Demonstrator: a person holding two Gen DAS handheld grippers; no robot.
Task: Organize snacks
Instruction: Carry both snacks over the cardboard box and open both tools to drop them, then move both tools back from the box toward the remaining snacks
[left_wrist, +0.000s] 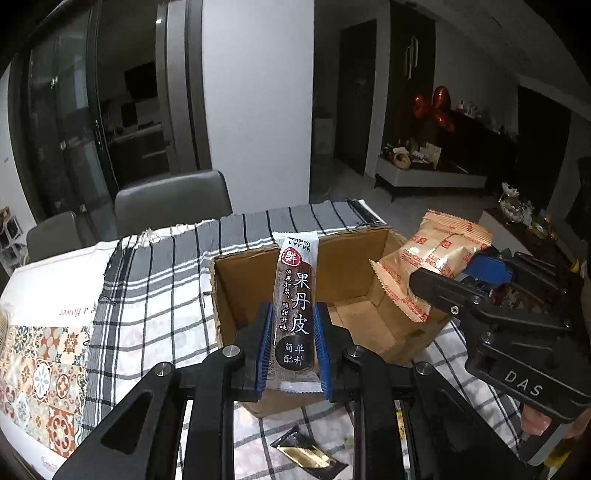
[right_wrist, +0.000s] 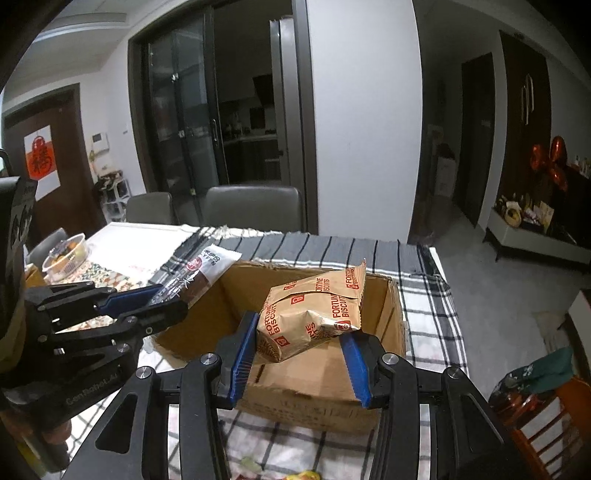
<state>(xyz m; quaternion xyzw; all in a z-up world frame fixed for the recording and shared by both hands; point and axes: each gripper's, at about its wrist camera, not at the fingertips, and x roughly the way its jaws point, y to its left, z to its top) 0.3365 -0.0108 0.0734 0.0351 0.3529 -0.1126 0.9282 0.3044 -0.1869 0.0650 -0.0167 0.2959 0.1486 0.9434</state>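
Note:
An open cardboard box (left_wrist: 236, 295) stands on the checked cloth; it also shows in the right wrist view (right_wrist: 317, 387). My left gripper (left_wrist: 293, 347) is shut on a long brown fruit-leather bar (left_wrist: 295, 295) and holds it above the box's near edge. In the right wrist view the left gripper (right_wrist: 162, 299) holds that bar (right_wrist: 207, 273) over the box's left rim. My right gripper (right_wrist: 299, 354) is shut on a tan Fortune Biscuits bag (right_wrist: 314, 317) above the box. In the left wrist view the bag (left_wrist: 428, 266) hangs over the box's right wall.
A checked cloth (left_wrist: 155, 288) covers the table. A dark and gold wrapper (left_wrist: 310, 456) lies on it near me. A clear lidded bowl (right_wrist: 66, 254) stands at the far left. Grey chairs (right_wrist: 251, 206) stand behind the table. A wooden chair (right_wrist: 546, 417) is at right.

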